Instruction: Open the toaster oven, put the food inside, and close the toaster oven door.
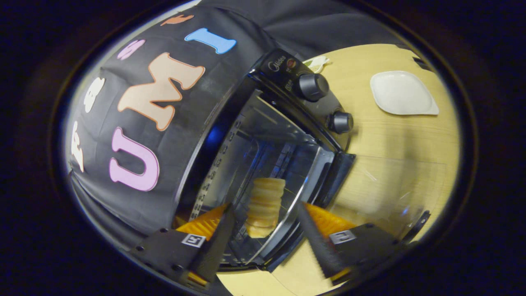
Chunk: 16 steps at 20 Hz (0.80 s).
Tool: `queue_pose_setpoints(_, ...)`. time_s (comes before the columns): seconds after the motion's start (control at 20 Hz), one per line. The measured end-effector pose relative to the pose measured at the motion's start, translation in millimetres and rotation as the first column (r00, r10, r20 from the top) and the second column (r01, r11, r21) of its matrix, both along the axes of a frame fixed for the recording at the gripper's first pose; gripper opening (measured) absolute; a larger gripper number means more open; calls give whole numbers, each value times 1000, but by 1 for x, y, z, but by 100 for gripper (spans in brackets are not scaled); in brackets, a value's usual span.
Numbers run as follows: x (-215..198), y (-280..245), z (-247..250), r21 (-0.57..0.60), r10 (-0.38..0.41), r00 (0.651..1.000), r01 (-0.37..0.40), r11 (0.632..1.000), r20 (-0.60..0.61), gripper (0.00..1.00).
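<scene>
Toaster oven (pixel 263 135) stands open on the wooden worktop (pixel 390 135), ridged pastry (pixel 265 205) inside between the gripper's (pixel 267 230) spread, empty fingers, white plate (pixel 402 92) near the far edge

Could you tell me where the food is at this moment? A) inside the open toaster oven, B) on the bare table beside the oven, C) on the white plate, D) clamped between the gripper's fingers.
A: the food sits inside the toaster oven, whose glass door is down, and the gripper is open with its fingers apart from it.
</scene>
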<state>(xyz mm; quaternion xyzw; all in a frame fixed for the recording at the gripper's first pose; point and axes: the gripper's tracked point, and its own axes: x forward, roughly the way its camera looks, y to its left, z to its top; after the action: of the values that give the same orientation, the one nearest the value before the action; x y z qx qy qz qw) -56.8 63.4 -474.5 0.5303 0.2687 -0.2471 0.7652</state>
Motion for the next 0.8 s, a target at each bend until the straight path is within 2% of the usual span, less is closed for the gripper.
queue_pose_setpoints(0.05,-2,-1,5,-1,1,1000,-1,1000,17,100)
queue_pose_setpoints(0.3,-23,1,23,-20,61,997,-60,998,55,100)
queue_pose_setpoints(0.5,-46,5,35,-88,184,982,-179,980,52,100)
queue_pose_setpoints(0.65,-68,7,45,-158,299,954,-290,944,32,100)
queue_pose_setpoints(0.8,-92,12,51,-218,428,904,-418,882,-1,100)
